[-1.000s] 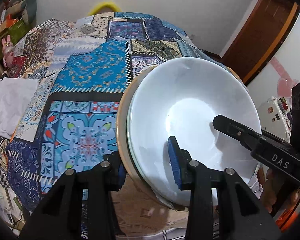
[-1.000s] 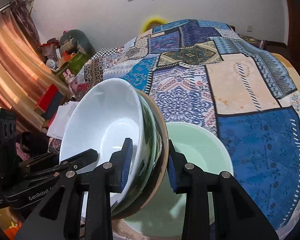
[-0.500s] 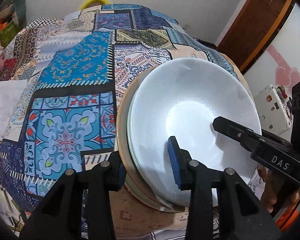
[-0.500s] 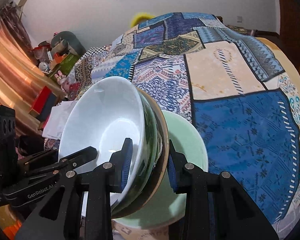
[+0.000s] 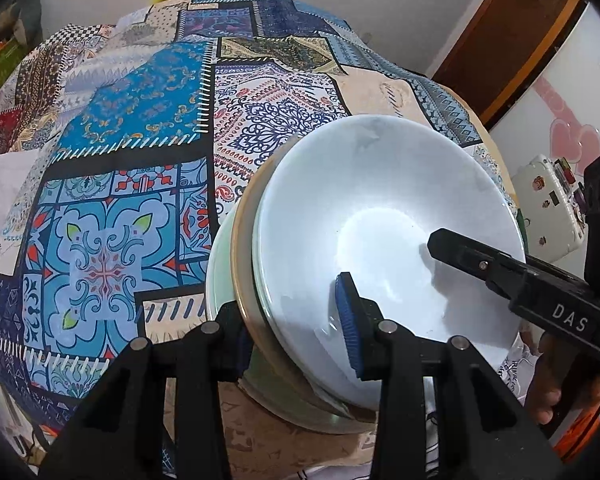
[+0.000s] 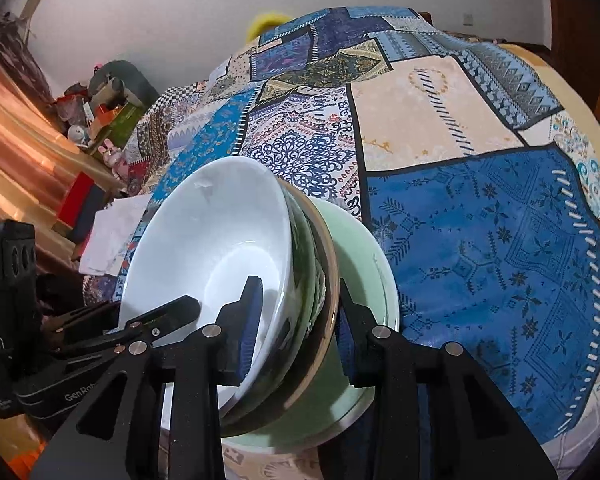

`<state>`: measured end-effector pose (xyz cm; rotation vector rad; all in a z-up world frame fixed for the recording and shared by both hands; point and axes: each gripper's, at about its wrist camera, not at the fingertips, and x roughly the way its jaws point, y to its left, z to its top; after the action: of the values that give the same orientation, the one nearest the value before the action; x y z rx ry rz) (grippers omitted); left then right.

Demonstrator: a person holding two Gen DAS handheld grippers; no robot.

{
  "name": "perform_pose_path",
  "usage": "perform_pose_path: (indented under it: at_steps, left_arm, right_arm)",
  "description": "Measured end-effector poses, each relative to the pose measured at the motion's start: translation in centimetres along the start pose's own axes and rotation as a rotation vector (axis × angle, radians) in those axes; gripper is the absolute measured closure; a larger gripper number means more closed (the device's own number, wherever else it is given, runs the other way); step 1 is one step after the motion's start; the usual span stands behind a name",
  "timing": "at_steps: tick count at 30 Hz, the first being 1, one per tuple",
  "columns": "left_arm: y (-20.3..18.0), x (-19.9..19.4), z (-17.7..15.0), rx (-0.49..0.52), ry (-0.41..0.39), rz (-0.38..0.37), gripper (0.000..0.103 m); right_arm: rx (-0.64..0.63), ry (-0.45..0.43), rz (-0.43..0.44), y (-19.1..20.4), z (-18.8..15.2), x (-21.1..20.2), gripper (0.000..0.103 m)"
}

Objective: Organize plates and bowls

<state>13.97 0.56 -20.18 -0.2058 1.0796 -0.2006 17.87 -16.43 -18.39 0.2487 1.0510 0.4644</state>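
White and glossy, the top bowl [image 5: 384, 240] sits nested in a darker green bowl [image 6: 306, 264] and a tan-rimmed plate [image 5: 242, 280], all tilted above a pale green plate [image 6: 364, 280] on the patchwork cloth [image 5: 140, 140]. We pinch the stack's rim from both sides: left gripper [image 5: 292, 332] and right gripper [image 6: 296, 320], each with one pad inside the white bowl and one behind the tan rim. We judge it best to lower both together, level, centred on the green plate. Hidden from us: the stack's underside and whether it touches that plate.
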Motion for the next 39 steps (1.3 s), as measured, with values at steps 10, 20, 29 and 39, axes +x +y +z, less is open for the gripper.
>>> perform_pose_path:
  at_steps: [10, 20, 29, 39]
  left_arm:
    - [0.8, -2.0, -0.2, -0.022, -0.054, 0.023, 0.063]
    - [-1.1, -11.8, -1.0, 0.008, -0.315, 0.046, 0.049]
    - [-4.7, -22.8, -4.2, 0.093, -0.654, 0.072, 0.035]
    - [-6.3, -27.1, -8.3, 0.131, -0.868, 0.143, 0.001]
  right_arm:
    - [-0.065, -0.069, -0.053, 1.3, -0.6, -1.9, 0.064]
    - [-0.152, -0.311, -0.024, 4.3, -1.3, -10.8, 0.058]
    - [-0.295, -0.525, 0.002, 8.6, -3.7, -18.3, 0.050]
    - [-0.324, -0.657, 0.012, 9.8, -5.9, -21.2, 0.009]
